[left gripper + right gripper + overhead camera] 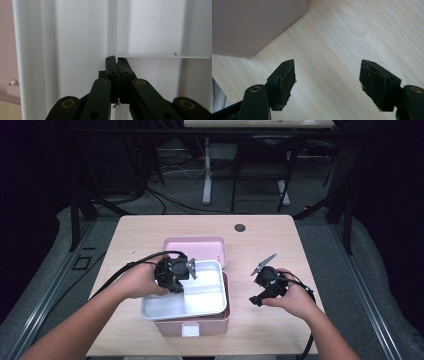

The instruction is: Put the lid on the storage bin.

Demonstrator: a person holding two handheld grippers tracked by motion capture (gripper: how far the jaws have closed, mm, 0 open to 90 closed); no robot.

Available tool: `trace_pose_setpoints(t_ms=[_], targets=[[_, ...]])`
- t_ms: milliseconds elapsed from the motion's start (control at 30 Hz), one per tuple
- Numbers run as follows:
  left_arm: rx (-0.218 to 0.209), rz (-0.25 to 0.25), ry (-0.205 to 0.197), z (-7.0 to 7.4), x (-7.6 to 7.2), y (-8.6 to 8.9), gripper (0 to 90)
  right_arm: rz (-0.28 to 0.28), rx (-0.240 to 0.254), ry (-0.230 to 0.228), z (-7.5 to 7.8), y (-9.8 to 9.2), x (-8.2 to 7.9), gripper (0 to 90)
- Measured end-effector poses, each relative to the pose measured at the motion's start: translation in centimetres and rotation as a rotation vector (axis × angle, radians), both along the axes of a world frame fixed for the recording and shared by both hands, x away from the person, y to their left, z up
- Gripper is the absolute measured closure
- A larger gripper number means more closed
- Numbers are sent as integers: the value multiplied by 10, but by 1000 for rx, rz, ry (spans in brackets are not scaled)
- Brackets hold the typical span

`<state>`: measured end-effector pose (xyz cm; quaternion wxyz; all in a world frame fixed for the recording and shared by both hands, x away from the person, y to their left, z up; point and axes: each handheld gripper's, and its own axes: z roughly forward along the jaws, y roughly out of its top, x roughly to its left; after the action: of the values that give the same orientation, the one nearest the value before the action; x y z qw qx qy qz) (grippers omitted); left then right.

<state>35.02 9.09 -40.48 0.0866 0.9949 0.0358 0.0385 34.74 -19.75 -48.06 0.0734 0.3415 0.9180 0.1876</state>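
While the left claw (187, 270) sits over the white tray (200, 302), its jaws are pressed together on the tray's thin upright divider wall (116, 30), seen edge-on in the left gripper view. Tray: white, compartmented, resting across the top of the pink box (192, 325), near the front edge of the tabletop (260, 240), left of centre. Pink lid (195, 247): lying just behind the box. Right claw (260, 287): jaws standing well apart, nothing between them, held above bare wood to the right of the box; a corner of the pink box shows at upper left in the right gripper view. Dark round hole (240, 227): near the far edge
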Motion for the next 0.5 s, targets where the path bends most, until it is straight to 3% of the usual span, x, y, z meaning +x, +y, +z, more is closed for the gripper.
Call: trace_pose_setpoints(t_ms=[500], targets=[[-8, -17, 0, -11, 3, -10, 893, -11, 5, 3, -2, -4, 0, 284]])
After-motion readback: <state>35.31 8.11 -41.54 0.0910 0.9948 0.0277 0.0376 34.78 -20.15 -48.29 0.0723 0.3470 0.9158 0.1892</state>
